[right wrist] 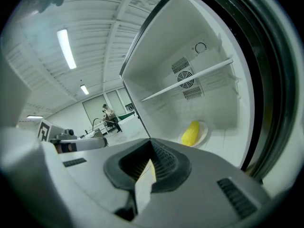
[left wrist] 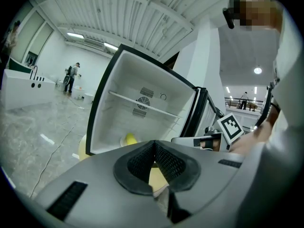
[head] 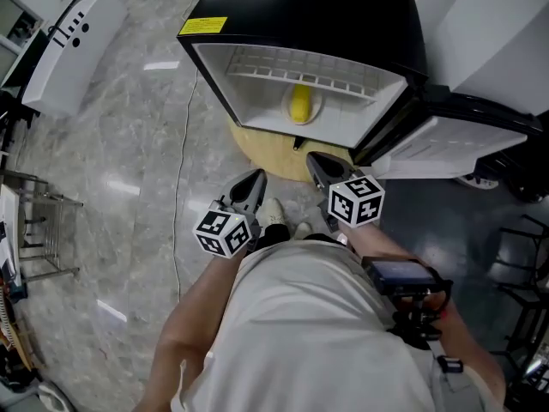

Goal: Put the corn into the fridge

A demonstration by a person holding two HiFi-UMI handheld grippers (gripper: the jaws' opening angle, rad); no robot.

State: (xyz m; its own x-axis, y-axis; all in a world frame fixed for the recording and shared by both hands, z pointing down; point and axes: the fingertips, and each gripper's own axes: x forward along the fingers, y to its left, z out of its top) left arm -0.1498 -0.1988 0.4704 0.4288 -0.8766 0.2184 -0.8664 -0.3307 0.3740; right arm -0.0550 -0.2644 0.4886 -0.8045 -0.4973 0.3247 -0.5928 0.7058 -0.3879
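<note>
The corn [head: 300, 103] lies on a small plate [right wrist: 205, 128] mid-floor in the open fridge [head: 257, 67], which seems to be why the left gripper [head: 256, 177] and right gripper [head: 312, 160] hang near the person's waist, both closed on nothing.

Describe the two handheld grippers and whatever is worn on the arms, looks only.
The left gripper and the right gripper match: grey bodies tapering into dark tongs lined with black ribbed pads. Each carries a white cube printed with black square markers. The person wears a white short-sleeved shirt, and a dark device with a screen sits by the right forearm.
</note>
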